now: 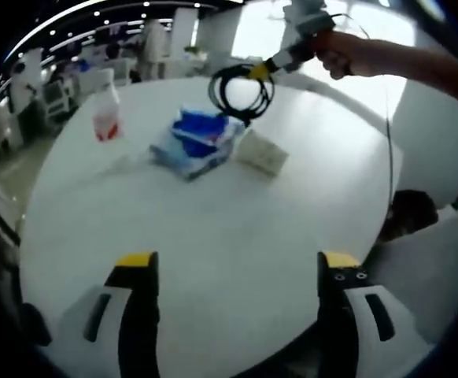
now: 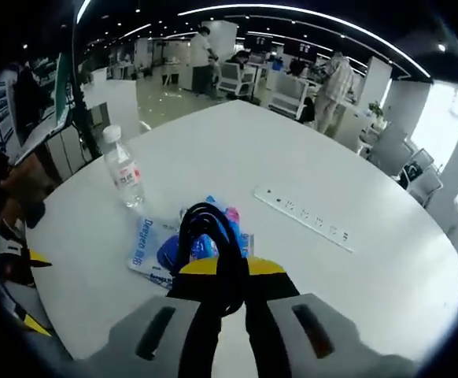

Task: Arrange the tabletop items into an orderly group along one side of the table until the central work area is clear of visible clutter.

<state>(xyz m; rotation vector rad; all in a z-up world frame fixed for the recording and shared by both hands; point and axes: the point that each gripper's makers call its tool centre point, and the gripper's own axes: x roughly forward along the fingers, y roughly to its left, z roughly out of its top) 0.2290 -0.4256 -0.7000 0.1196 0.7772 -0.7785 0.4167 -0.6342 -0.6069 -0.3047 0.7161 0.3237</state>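
Open-plan office desks are stretching behind a round white worktop, where the right gripper is clamping its fingers on a coiled black cable and lifting it above the blue-and-white packet — the coil is hanging from the fingers, clear of the surface. A water bottle is standing just beside the packet; a white power strip is lying apart, long axis slanting across the worktop. The left gripper is waiting with fingers spread wide and empty — well short of everything, leaving the right nearer.

Pkg label partly hidden, prob. wipes
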